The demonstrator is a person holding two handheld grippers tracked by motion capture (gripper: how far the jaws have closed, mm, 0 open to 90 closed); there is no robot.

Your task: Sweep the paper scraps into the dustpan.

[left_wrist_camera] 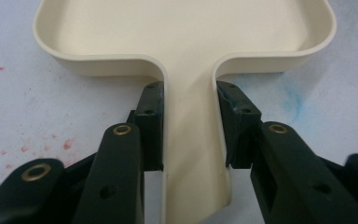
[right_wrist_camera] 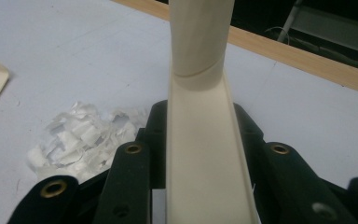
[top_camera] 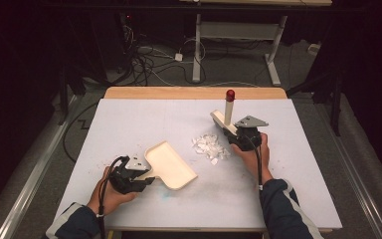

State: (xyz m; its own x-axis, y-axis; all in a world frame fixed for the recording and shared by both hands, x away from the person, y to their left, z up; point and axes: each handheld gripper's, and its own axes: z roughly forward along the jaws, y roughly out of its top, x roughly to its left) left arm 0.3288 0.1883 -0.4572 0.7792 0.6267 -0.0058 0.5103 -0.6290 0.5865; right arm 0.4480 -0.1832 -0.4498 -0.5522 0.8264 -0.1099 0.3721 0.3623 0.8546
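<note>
A cream dustpan (top_camera: 171, 162) lies flat on the white table at front left, its open tray (left_wrist_camera: 186, 28) pointing away from my left gripper (top_camera: 146, 175). That gripper (left_wrist_camera: 189, 126) is shut on the dustpan's handle (left_wrist_camera: 189, 158), with a black pad on each side. A small pile of white paper shreds (top_camera: 210, 147) sits at the table's middle, right of the dustpan. Just right of the pile, my right gripper (top_camera: 238, 135) is shut on a cream hand tool (top_camera: 228, 112) with a red tip (top_camera: 230, 94). The tool's channelled handle (right_wrist_camera: 200, 154) runs up between the jaws, and the shreds (right_wrist_camera: 81, 135) lie to its left.
The white table top (top_camera: 129, 119) ends in a wooden strip (top_camera: 194, 92) along its far side. Beyond it, cables (top_camera: 149, 59) trail on the floor beside a metal table frame (top_camera: 238, 35). Faint red specks (left_wrist_camera: 67, 143) and a blue smear (left_wrist_camera: 293, 100) mark the surface near the dustpan.
</note>
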